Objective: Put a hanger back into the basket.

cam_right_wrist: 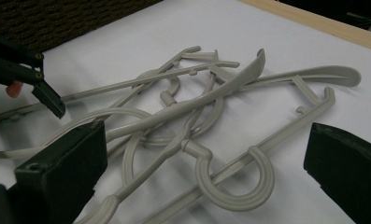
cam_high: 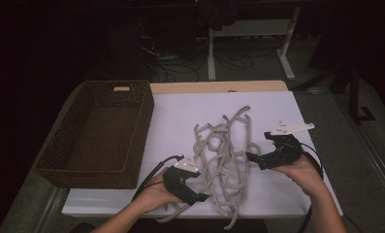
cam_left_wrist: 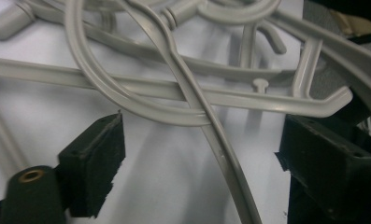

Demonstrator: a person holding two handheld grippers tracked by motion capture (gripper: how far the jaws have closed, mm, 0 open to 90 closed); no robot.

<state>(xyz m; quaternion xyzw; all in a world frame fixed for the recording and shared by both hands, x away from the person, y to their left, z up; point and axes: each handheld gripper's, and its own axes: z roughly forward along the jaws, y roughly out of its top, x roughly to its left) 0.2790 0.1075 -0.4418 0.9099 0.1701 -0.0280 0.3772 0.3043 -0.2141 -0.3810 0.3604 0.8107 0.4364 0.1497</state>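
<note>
Grey plastic hangers (cam_high: 224, 155) lay tangled mid-table, right of the basket (cam_high: 98, 133). Left gripper (cam_high: 202, 197) at the near edge, jaws spread astride one bar, not pinching. Right gripper (cam_high: 248, 156) spread, off the heap. Best to clamp a single bar, lift slowly to untangle.

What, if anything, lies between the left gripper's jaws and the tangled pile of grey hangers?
Nothing visible. The left gripper sits at the near edge of the hangers, its open jaws on either side of one curved hanger arm with only the white tabletop beneath. That arm is crossed by other hangers further in, so it may drag them.
</note>
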